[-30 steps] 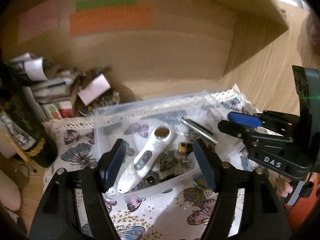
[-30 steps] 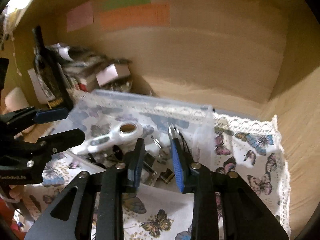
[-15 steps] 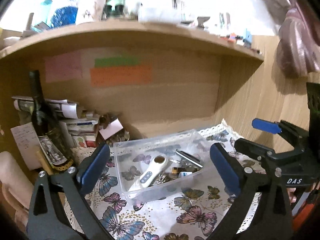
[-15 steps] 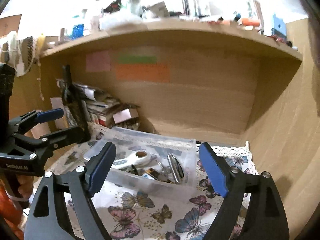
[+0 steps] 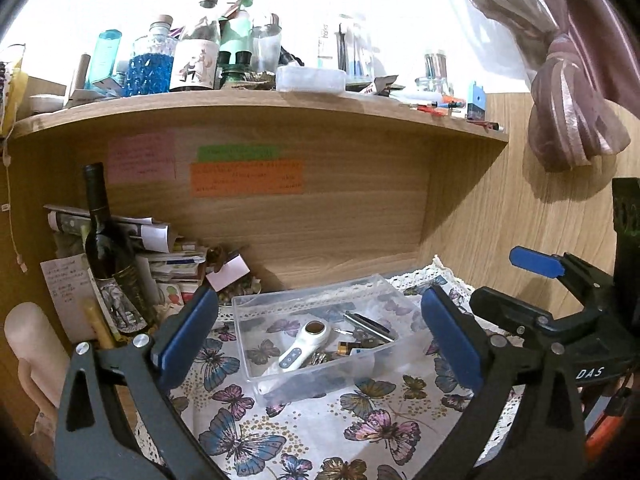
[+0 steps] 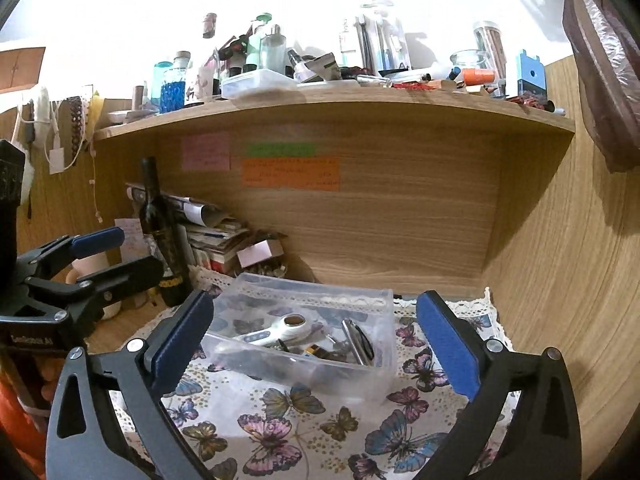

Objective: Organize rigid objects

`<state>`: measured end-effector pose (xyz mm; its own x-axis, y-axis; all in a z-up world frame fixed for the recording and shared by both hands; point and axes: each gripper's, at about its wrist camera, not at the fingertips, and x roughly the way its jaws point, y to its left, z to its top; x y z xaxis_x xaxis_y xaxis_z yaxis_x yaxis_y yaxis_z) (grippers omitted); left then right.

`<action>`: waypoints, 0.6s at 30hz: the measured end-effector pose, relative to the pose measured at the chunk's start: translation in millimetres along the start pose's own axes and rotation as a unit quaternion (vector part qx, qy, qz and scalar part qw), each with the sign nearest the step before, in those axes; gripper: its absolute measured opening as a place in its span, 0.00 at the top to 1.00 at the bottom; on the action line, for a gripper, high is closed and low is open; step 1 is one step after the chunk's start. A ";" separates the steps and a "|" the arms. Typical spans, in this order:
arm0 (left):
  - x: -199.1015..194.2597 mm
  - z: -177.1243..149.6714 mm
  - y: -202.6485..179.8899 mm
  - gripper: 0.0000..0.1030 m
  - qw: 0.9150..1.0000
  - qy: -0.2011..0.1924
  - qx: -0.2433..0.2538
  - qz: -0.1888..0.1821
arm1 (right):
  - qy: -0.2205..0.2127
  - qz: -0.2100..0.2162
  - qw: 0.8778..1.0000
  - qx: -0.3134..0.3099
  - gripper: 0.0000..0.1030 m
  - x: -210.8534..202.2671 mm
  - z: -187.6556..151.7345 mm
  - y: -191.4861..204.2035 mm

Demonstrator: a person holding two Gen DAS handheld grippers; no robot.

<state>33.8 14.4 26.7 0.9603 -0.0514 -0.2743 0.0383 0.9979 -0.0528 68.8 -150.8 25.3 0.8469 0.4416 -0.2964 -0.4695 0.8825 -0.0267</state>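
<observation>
A clear plastic box (image 5: 256, 304) stands on a butterfly cloth (image 5: 320, 432) under a wooden shelf; it also shows in the right wrist view (image 6: 384, 300). In it lie a white handheld device (image 5: 304, 342), a metal clipper (image 5: 370, 325) and small batteries (image 5: 346, 347). My left gripper (image 5: 320, 340) is wide open and empty, held back from the box. My right gripper (image 6: 316, 340) is wide open and empty, also in front of the box. Each gripper shows in the other's view, the right one (image 5: 560, 304) at the right and the left one (image 6: 80, 268) at the left.
A dark wine bottle (image 5: 108, 248) and a pile of papers and boxes (image 5: 172, 256) stand at the back left. Sticky notes (image 5: 246, 176) are on the back panel. The upper shelf (image 5: 280, 104) carries bottles and jars. A wooden wall (image 6: 568, 280) is at the right.
Both grippers have drawn back and up from the box and opened wide. The right gripper was nearly shut over the box a second ago. The items stay in the box.
</observation>
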 end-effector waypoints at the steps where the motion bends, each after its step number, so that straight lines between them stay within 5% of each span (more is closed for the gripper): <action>1: -0.7 0.0 0.7 0.00 1.000 -0.002 -0.001 0.000 | -0.001 0.000 1.000 0.000 0.01 -1.2 -0.4 0.5; 18: -4.6 -0.4 4.6 0.00 1.000 -0.008 -0.011 0.000 | -0.010 -0.011 1.000 0.004 0.00 -7.6 2.0 1.5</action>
<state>29.5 19.2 27.4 0.9647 -0.0502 -0.2586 0.0323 0.9968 -0.0730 62.2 -152.5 29.4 0.8621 0.4249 -0.2763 -0.4487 0.8933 -0.0261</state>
